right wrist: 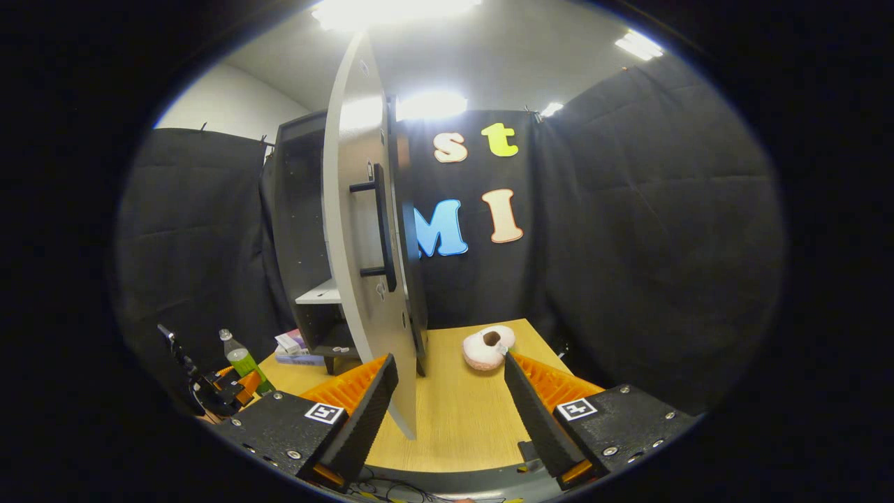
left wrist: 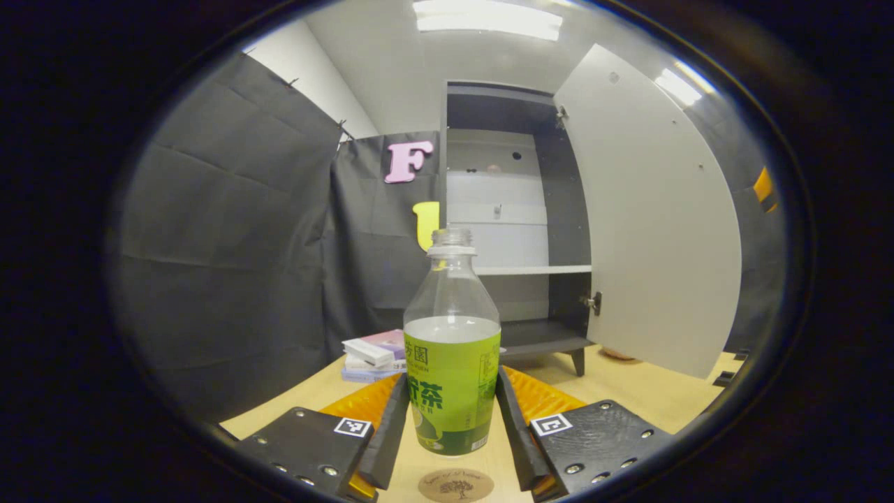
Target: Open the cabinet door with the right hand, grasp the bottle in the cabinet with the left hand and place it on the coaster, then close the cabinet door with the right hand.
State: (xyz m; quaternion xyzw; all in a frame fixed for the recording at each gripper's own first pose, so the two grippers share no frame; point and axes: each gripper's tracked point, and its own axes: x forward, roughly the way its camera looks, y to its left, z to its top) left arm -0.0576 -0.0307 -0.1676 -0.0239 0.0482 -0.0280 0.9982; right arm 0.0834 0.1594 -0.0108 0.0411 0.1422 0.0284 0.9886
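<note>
A capless bottle [left wrist: 452,363] with a green label, partly filled, stands upright between the fingers of my left gripper [left wrist: 452,377], which is shut on its lower half. Its base hangs just above a round wooden coaster [left wrist: 455,484] on the table. Behind it the dark cabinet [left wrist: 517,209] stands with its white door [left wrist: 656,223] swung wide open. In the right gripper view my right gripper [right wrist: 449,362] is open, with the door's edge [right wrist: 401,391] near its left finger and the black handle [right wrist: 380,230] above. The bottle [right wrist: 241,360] and left gripper [right wrist: 223,391] appear at far left.
A small stack of boxes [left wrist: 374,353] lies left of the cabinet foot. A pink, doughnut-like plush [right wrist: 487,347] sits on the wooden table [right wrist: 461,412] right of the door. Black cloth walls close the booth.
</note>
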